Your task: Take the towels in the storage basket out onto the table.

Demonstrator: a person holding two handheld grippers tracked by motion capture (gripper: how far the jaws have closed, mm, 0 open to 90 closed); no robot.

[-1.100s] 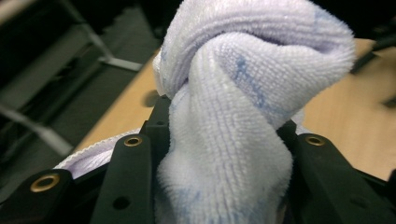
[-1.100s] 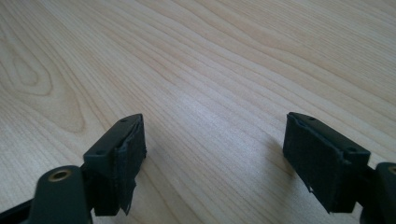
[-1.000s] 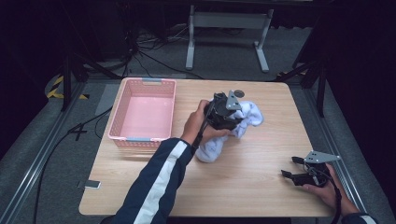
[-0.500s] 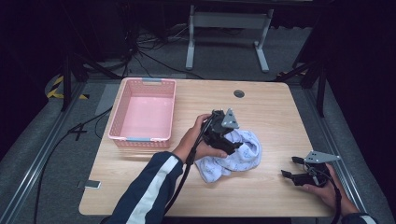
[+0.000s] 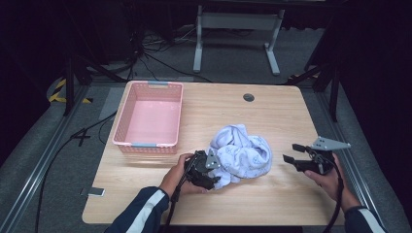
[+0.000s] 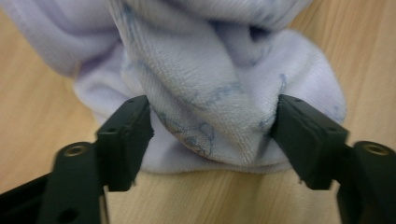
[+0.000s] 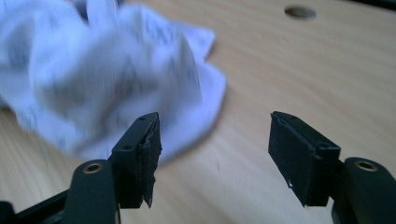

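Closing on a thick fold, the left gripper (image 6: 212,135) has its jaws either side of the crumpled white cloth (image 5: 240,154); its jaws have just been closing, and in the left gripper view both pads look to touch the terry fold bulging between them, so I'd call it gripped, tho loosely. Cloth sits bunched on the table (image 5: 272,111), w/ most of it beyond and above the left fingers (image 6: 128,135).

Right gripper (image 7: 212,154) stands wide, nothing between the pads; its jaws have just been closing a bit too. Cloth's near edge lies ahead and to the left of its fingers (image 7: 142,149), apart from them, bare wood betw.

Pink basket (image 5: 148,116) is empty, well off from both grippers.

Progress, as I judge it: early. One side of cloth is caught; right side not yet taken, cloth not spread or folded, nothing in basket.
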